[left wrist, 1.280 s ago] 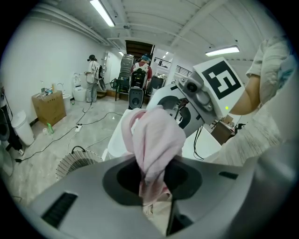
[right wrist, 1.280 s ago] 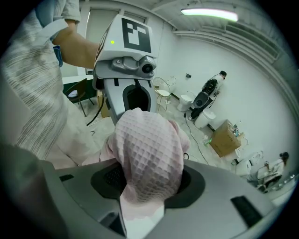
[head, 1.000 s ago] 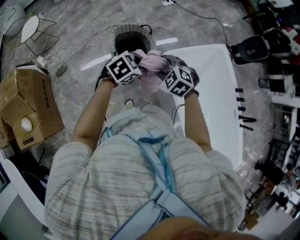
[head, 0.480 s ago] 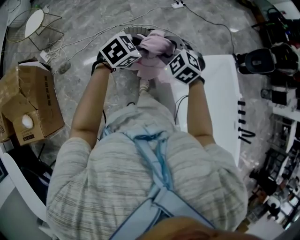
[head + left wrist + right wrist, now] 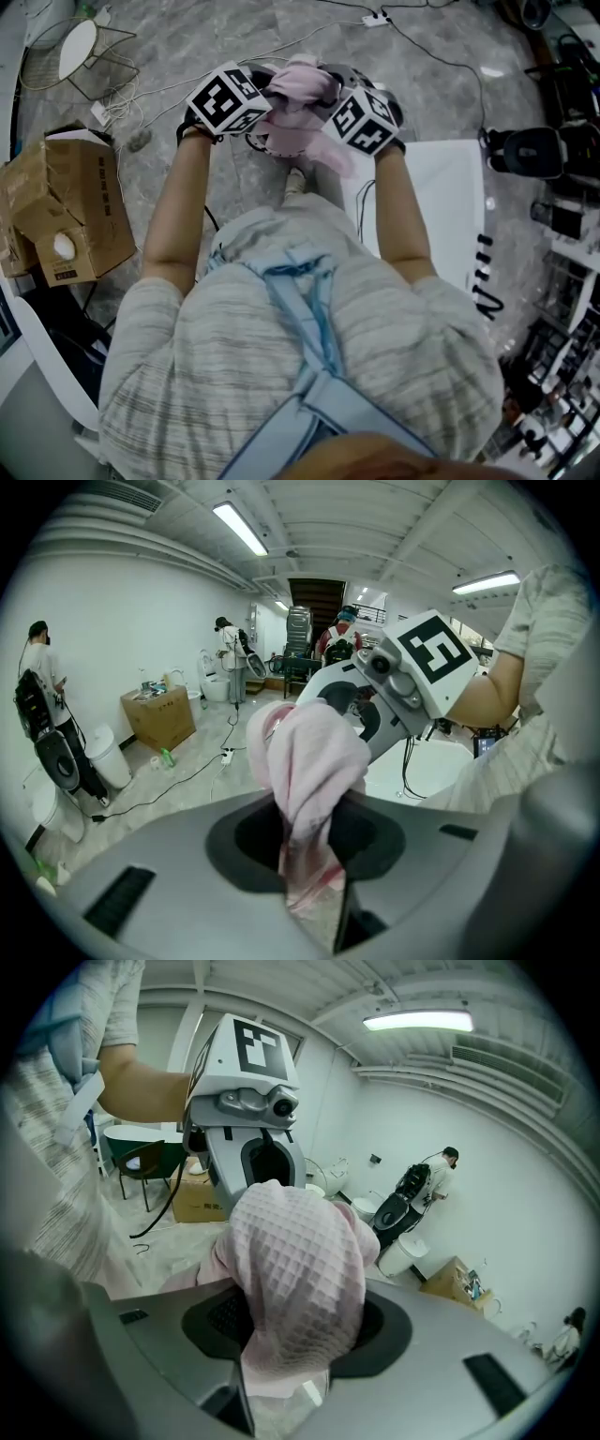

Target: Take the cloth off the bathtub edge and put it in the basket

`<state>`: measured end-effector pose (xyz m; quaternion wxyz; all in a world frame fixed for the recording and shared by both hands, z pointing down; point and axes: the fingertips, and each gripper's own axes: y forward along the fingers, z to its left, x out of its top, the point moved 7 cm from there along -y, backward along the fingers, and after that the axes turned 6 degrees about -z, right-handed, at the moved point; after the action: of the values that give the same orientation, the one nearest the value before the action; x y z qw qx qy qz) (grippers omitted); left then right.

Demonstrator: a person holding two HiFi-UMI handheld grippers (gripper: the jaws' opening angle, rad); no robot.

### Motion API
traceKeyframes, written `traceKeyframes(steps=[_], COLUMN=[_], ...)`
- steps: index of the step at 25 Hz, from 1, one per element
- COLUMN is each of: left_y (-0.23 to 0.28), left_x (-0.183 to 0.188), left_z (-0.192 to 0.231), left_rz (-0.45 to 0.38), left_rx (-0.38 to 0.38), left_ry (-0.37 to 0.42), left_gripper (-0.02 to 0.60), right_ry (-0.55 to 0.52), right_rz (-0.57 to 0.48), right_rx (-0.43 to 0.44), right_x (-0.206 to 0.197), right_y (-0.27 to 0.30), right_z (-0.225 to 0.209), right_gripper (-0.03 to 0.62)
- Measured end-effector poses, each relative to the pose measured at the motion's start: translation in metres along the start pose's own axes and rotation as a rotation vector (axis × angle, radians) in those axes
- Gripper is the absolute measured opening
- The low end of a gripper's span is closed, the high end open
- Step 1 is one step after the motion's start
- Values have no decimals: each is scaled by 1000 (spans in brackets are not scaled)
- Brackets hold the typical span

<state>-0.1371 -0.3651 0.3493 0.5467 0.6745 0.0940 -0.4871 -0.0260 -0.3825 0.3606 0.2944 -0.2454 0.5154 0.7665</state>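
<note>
A pink waffle cloth (image 5: 298, 98) hangs bunched between my two grippers, held up in front of the person's chest. My left gripper (image 5: 275, 101) is shut on one end of the cloth (image 5: 309, 752), which spills out past its jaws. My right gripper (image 5: 325, 105) is shut on the other end (image 5: 295, 1269). The two grippers face each other closely, with the right gripper (image 5: 412, 667) and the left gripper (image 5: 248, 1082) each showing in the other's view. The white bathtub (image 5: 450, 206) lies to the lower right of them. The basket is hidden beneath the cloth and grippers.
An open cardboard box (image 5: 61, 225) stands on the marble floor at the left. A wire stand (image 5: 80, 52) is at top left. Cables and a power strip (image 5: 380, 19) cross the floor. Black equipment (image 5: 534, 150) crowds the right. People stand by the far wall.
Both grippers have carried the cloth away from the bathtub, up and to the left in the head view. They now cover the basket that showed behind them before.
</note>
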Motion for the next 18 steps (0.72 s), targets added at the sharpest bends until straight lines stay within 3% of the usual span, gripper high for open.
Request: traceKeyframes(steps=[11,18], left_y=[25,28], left_x=[1,-12], left_z=[67,103], left_rz=[32,43], left_rx=[49,6], left_ry=[-74,-91], left_gripper=[107,108], right_ry=[-11,41], right_rz=[-60,-31], right_rx=[84,114], right_x=[-12,-12], right_y=[50,85], right_z=[-62,-76], right_gripper=[219,219])
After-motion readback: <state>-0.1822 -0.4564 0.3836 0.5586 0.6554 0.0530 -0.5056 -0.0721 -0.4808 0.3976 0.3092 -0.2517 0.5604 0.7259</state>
